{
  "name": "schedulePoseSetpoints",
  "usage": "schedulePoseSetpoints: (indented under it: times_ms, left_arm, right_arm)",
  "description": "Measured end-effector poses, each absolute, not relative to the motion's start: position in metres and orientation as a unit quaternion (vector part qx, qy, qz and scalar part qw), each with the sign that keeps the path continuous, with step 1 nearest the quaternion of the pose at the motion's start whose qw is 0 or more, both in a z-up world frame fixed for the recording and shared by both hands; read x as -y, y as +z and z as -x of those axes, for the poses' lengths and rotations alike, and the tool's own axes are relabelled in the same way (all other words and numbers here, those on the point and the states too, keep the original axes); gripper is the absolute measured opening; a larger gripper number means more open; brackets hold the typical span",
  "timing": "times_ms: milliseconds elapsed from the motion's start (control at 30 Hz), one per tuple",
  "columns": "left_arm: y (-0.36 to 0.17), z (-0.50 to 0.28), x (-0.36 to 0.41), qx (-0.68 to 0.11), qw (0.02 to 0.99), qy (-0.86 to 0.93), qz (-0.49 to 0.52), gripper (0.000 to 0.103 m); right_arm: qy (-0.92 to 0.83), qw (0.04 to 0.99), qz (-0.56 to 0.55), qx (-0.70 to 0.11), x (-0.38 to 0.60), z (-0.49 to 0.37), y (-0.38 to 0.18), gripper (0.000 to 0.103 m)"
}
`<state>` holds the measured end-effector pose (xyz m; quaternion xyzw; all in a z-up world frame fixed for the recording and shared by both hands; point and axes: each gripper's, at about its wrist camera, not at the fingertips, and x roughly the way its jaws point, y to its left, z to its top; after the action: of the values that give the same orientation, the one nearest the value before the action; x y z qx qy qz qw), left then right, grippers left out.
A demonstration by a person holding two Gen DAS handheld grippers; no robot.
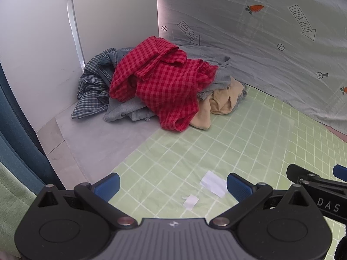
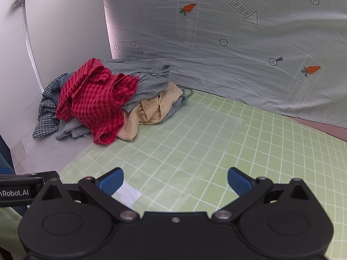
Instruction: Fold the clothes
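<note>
Overhead, "LOOK HERE" arrows mark the grey sheet (image 2: 238,49); both grippers' fingers (image 1: 107,184) (image 2: 238,178) spread wide, holding nothing.

the place reads as a staged data-collection corner in a home-like room, not a lived-in space. a green grid-pattern mat (image 2: 249,151) covers the work surface in the lower half of the frame. a grey printed sheet (image 2: 238,54), marked with carrots and "look here" arrows, hangs as a backdrop at upper right. white panels (image 1: 43,54) close the upper left. a heap of crumpled clothes (image 1: 160,86) lies in the corner.
</note>
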<state>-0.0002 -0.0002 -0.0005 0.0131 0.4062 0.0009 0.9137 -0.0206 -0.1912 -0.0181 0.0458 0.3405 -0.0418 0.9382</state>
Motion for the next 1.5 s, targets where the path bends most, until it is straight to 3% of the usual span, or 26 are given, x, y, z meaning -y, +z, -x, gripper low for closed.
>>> schedulePoseSetpoints:
  times_ms: [1500]
  left_arm:
    - [-0.0097, -0.0062, 0.0007, -0.416, 0.909, 0.002, -0.012, 0.103]
  right_arm:
    - [-0.050, 0.934, -0.035, -0.351, 0.1919, 0.0171, -0.0213, 0.103]
